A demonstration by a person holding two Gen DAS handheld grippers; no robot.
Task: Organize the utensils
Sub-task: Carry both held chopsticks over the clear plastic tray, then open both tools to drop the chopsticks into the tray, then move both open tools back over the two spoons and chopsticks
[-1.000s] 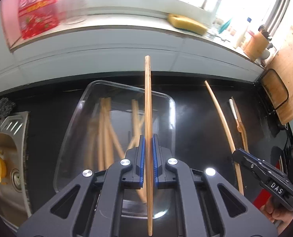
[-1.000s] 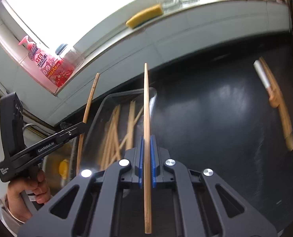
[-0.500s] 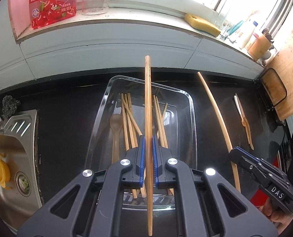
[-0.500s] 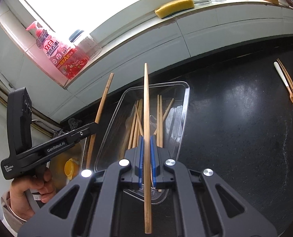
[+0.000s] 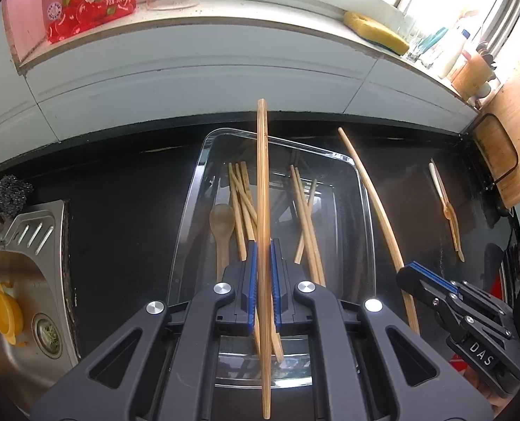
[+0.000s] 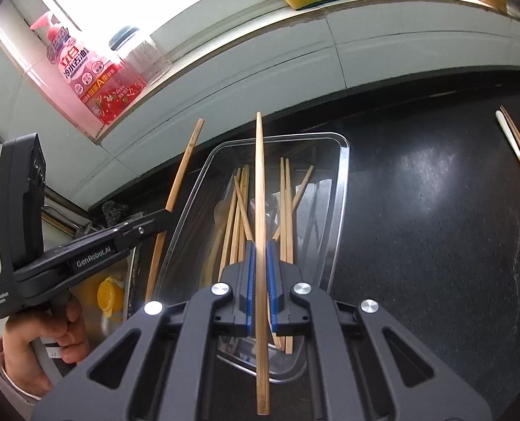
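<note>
Nearest in each wrist view, the fingers are pinching a chopstick: the left gripper clamps one chopstick near its middle, and the right gripper clamps a second chopstick the same way, both sticks pointing forward and down over the clear tray on the black counter. Each stick runs well past the fingers at both ends, so letting go while it is tilted could tip it over the tray's rim onto the counter (the left one hangs close to the sink side). The tray already holds a loose pile of chopsticks and a spoon; a dropped stick could bounce off them. With both grippers over the same tray, the two held sticks could knock together. Farther right, more utensils lie on the counter, easy to overlook.
</note>
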